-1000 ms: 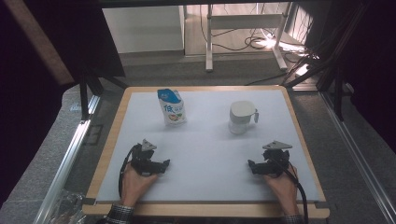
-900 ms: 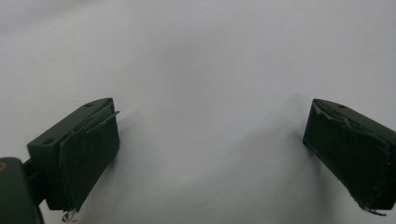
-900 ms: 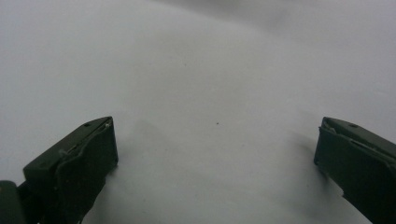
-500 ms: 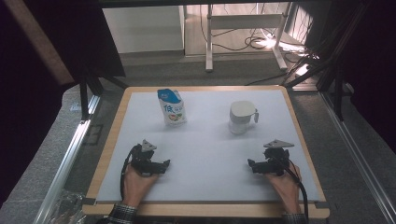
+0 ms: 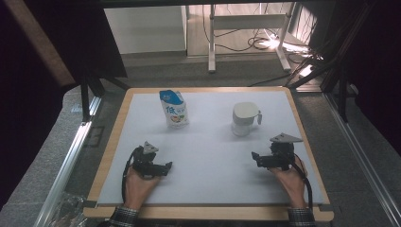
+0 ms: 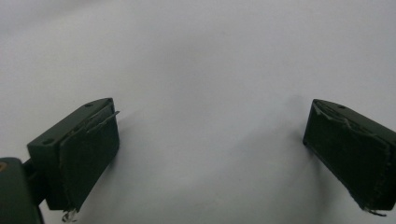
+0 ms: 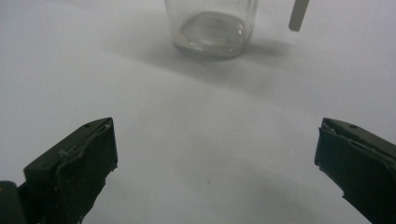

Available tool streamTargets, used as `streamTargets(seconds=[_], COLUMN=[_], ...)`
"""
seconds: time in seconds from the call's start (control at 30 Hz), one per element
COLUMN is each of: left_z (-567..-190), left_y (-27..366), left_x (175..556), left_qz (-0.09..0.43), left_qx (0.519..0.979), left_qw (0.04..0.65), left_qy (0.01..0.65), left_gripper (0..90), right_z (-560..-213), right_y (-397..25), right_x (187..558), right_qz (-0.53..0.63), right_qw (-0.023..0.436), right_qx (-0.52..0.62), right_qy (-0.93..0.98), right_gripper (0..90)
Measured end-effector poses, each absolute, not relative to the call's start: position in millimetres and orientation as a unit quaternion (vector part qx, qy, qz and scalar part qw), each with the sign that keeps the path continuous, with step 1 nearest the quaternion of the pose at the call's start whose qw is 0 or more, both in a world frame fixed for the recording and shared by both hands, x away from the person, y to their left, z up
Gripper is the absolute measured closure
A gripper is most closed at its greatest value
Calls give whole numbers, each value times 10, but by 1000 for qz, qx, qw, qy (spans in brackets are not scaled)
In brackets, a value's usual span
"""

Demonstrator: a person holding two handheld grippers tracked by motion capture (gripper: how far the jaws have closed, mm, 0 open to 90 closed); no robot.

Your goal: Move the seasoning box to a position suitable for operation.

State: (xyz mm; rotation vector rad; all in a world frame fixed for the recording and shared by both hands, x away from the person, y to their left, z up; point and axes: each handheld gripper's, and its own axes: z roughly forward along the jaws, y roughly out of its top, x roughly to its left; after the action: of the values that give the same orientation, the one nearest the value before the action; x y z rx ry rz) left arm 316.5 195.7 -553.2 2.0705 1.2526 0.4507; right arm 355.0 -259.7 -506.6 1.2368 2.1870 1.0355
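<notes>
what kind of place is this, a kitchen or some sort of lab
Likely a lab or recording workspace: a white tabletop in a wooden frame, desk legs and loose cables on the floor behind, and hand-held grippers at work.

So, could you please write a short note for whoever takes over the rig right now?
Left tongs: open, holding nothing, low over the white table at its near left.
Right tongs: open, holding nothing, at the near right, pointing toward the cup.
Milk pouch: upright at the far left of the table, untouched.
Lidded cup: upright at the far right, handle toward the right edge; the right gripper view shows its clear base straight ahead, well apart from the jaws.
Done: nothing visible; both items stand free.
Left: everything. The cup is probably the easiest first reach for the right tongs.
</notes>
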Motion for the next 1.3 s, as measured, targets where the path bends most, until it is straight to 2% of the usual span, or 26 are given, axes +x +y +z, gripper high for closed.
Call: streamTargets(seconds=[0.43,0.9,1.3], left_z=[-5532,-5533,-5533], left_y=[1957,1958,1958], left_x=[3165,3165,3165], left_qz=[173,173,172], left_qx=[793,793,793], left_qw=[334,334,334], left_qy=[480,480,480], left_gripper=[32,32,33], right_z=[-5041,-4947,-4934], right_y=[-2676,-2635,-2693], right_x=[3705,3945,4114], right_qz=[412,388,395], right_qw=[211,159,195], right_qx=[448,460,468], right_qy=[765,783,766], right_gripper=[0,0,0])
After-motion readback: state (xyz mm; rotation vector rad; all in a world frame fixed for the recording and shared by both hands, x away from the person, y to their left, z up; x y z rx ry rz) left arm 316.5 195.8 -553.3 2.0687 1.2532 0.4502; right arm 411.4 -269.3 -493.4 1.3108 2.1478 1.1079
